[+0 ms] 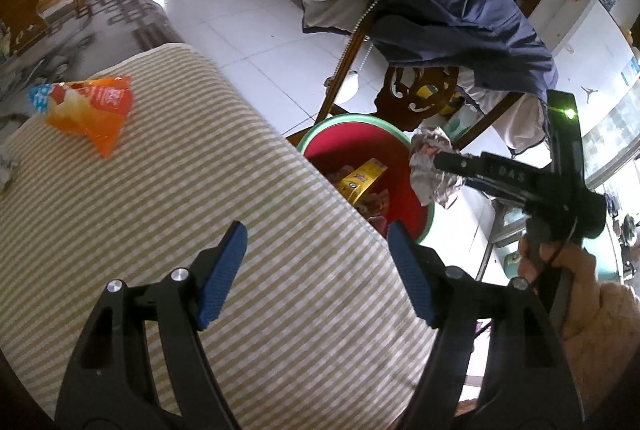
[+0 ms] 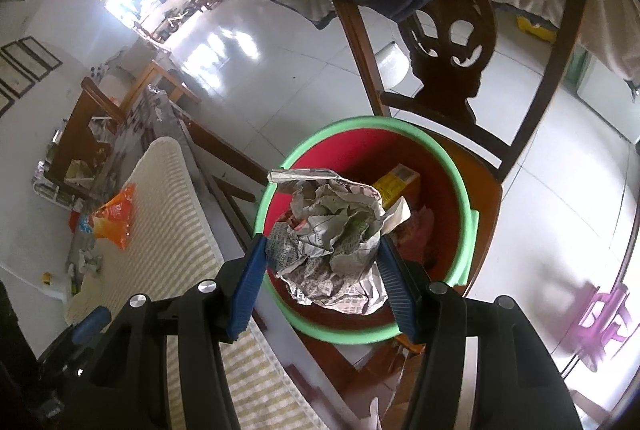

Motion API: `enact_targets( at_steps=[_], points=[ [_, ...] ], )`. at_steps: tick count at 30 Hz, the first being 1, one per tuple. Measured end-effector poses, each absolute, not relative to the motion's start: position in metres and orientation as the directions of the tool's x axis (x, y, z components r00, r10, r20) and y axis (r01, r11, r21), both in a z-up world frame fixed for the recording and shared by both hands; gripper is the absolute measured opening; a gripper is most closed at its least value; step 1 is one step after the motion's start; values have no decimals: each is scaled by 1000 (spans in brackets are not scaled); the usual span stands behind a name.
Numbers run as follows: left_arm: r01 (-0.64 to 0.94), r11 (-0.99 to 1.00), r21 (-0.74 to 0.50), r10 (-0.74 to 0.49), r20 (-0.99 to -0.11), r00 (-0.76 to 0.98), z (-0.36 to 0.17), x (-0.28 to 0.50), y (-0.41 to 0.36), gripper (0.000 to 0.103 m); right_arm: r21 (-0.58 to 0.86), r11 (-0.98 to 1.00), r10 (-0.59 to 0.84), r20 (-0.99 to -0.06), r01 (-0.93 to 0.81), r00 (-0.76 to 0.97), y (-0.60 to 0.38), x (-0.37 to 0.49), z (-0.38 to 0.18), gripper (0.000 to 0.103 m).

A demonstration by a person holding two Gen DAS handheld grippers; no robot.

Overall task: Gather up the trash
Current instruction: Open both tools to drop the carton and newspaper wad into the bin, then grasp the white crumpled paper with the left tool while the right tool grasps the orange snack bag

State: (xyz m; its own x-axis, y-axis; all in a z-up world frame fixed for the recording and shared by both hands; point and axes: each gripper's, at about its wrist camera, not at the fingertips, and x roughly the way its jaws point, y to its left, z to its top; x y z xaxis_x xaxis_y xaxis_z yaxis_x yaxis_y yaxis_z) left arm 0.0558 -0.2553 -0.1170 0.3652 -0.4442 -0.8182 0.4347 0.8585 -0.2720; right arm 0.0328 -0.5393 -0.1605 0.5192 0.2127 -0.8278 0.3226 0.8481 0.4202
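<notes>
Two claws in view. Right claw clamped crumpled newspaper wad above red bin on chair; off-centre release risked rim bounce. Left claw gaped empty over striped table; orange wrapper uncollected.

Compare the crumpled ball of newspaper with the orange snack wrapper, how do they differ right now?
The crumpled ball of newspaper is grey printed paper; the orange snack wrapper is glossy and bright. The newspaper is clamped in the right gripper over the red bin with the green rim; the wrapper lies loose on the striped cloth, away from the open left gripper. Both are crumpled trash, neither in the bin yet.
</notes>
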Motion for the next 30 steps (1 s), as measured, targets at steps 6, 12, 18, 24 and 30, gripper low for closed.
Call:
enact_targets(
  at_steps=[6, 12, 18, 24, 30],
  points=[
    [410, 872, -266, -429, -819, 381, -115, 53, -240, 70, 399, 858, 198, -837, 322, 510, -533, 39, -164, 62],
    [393, 883, -258, -416, -819, 396, -112, 49, -223, 70, 380, 866, 177, -841, 324, 512, -525, 39, -165, 73],
    [371, 893, -255, -405, -816, 413, -109, 45, -200, 70, 386, 864, 178, -835, 322, 521, -511, 38, -161, 75],
    [339, 907, -252, -389, -811, 437, -105, 41, -171, 70, 408, 874, 216, -815, 266, 538, -477, 35, -145, 76],
    [277, 930, -240, -350, -803, 482, -97, 27, -124, 70, 447, 872, 276, -786, 200, 553, -430, 35, -128, 76]
  ],
)
